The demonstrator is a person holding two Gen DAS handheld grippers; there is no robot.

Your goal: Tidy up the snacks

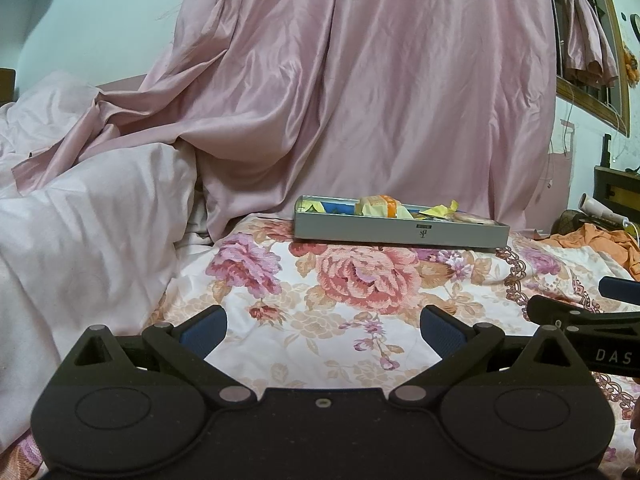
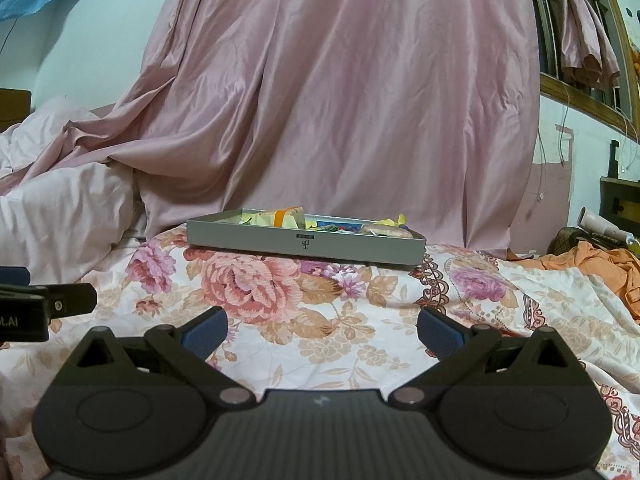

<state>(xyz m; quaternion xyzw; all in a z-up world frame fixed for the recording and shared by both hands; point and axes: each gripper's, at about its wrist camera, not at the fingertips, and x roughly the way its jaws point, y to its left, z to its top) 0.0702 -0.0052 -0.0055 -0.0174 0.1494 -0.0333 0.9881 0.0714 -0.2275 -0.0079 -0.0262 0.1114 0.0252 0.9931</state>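
A shallow grey tray (image 1: 400, 234) (image 2: 304, 245) lies on the floral bedspread ahead of both grippers. Inside it are several wrapped snacks: an orange-banded packet (image 1: 378, 205) (image 2: 280, 216), yellow wrappers (image 1: 442, 210) (image 2: 394, 221) and a pale round piece (image 2: 386, 231). My left gripper (image 1: 322, 330) stands open low over the bedspread, well short of the tray, nothing between its blue pads. My right gripper (image 2: 322, 330) is open too and empty, also short of the tray. Each gripper shows at the other view's edge: the right one (image 1: 588, 312), the left one (image 2: 44, 300).
A pink curtain (image 1: 360, 80) hangs right behind the tray. Crumpled pale bedding (image 1: 88, 216) piles up on the left. Orange cloth (image 2: 600, 260) and a white tube (image 2: 606, 226) lie at the right. The floral bedspread (image 1: 360, 280) stretches between grippers and tray.
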